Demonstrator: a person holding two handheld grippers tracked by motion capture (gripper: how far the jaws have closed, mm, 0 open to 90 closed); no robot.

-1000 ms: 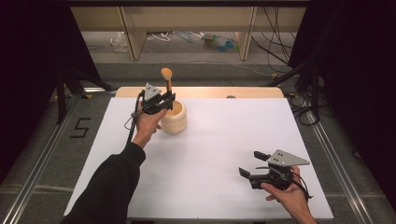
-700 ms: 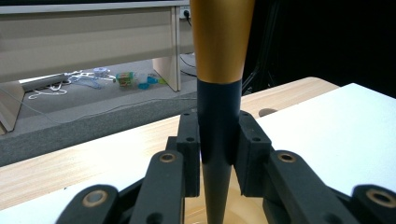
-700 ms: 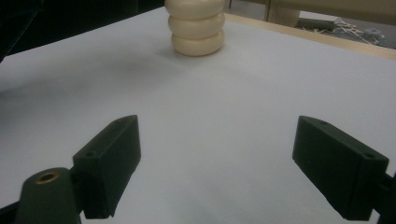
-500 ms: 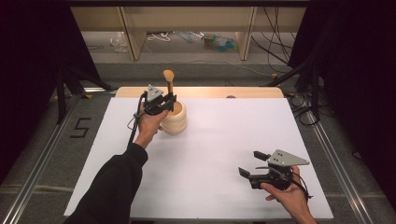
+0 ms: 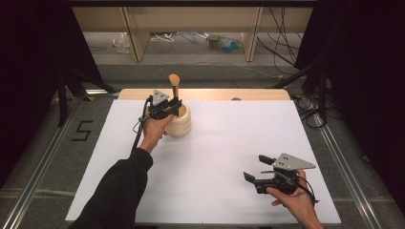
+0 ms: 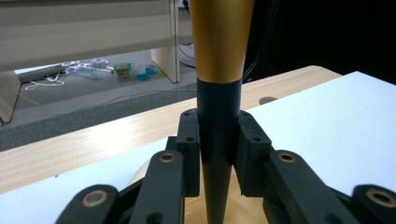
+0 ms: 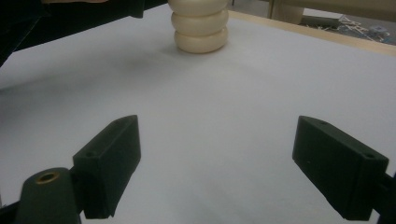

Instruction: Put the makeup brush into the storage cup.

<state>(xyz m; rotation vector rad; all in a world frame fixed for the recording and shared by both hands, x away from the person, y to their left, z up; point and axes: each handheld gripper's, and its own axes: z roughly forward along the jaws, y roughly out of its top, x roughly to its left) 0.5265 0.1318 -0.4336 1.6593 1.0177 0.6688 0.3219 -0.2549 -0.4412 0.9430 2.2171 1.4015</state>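
High view: my left gripper (image 5: 173, 106) pinches the brush (image 5: 175, 90) upright over the holder (image 5: 181, 122) at 11 o'clock, not released yet; right gripper (image 5: 255, 171) spread, idle

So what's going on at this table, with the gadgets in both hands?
A person works at a white-covered table, holding a black two-jaw tool in each hand. The left tongs are shut on the black handle of a brush with a gold collar, held upright over a cream ribbed round holder; its lower end seems to reach into the holder. The right tongs rest open near the table's front right corner, holding nothing.
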